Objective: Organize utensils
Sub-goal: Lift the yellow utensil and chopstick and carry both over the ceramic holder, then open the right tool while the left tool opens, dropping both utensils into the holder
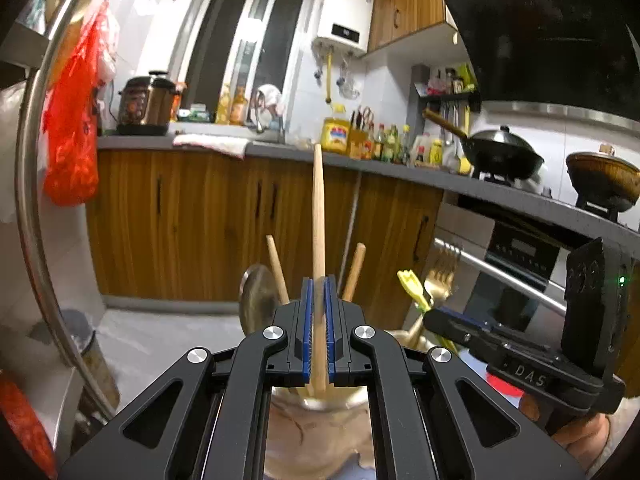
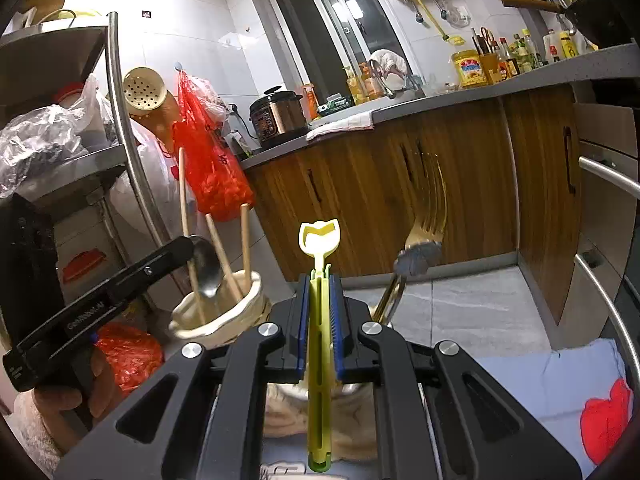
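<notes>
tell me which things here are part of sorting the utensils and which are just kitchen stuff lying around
Part of the job:
- wooden stick, shut in the left tongs
- yellow plastic utensil, shut in the right tongs
- cream holder with a metal spoon and wooden handles
- gold forks

Just lying about:
- red bag
- pressure cooker
- wok
- oil bottle

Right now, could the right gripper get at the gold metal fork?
Probably not yet: the right gripper has its jaws shut on the yellow-green plastic utensil. The gold metal fork stands unobstructed just to its right.
</notes>
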Demonstrator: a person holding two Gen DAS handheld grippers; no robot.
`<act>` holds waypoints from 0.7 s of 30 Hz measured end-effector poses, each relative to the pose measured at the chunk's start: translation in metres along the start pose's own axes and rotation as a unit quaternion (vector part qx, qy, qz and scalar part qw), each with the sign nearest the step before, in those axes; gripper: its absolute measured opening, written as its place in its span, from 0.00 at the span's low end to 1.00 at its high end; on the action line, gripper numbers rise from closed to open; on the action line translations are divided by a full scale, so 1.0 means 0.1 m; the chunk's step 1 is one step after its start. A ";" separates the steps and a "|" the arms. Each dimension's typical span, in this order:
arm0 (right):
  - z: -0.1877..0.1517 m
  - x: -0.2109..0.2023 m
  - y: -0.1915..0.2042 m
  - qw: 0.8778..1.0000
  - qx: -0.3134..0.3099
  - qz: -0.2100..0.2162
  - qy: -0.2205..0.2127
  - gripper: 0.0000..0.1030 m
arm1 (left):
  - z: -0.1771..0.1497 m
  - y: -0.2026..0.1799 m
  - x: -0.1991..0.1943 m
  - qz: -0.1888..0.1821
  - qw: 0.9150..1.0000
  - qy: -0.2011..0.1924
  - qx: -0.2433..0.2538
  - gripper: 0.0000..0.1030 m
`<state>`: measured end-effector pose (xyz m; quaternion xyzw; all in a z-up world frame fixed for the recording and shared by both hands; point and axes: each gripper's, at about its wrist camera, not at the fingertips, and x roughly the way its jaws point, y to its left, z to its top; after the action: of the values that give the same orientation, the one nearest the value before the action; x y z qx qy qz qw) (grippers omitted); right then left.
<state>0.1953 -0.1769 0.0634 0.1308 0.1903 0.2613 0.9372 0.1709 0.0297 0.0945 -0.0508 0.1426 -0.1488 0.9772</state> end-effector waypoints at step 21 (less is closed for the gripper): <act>0.23 0.04 -0.10 0.996 0.046 0.013 -0.078 0.09 | -0.12 0.00 0.11 0.000 0.999 0.042 -0.003 0.06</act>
<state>0.2127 -0.1859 0.0791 0.1963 0.1268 0.2534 0.9387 0.1778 0.0261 0.0803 -0.0475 0.1841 -0.1506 0.9701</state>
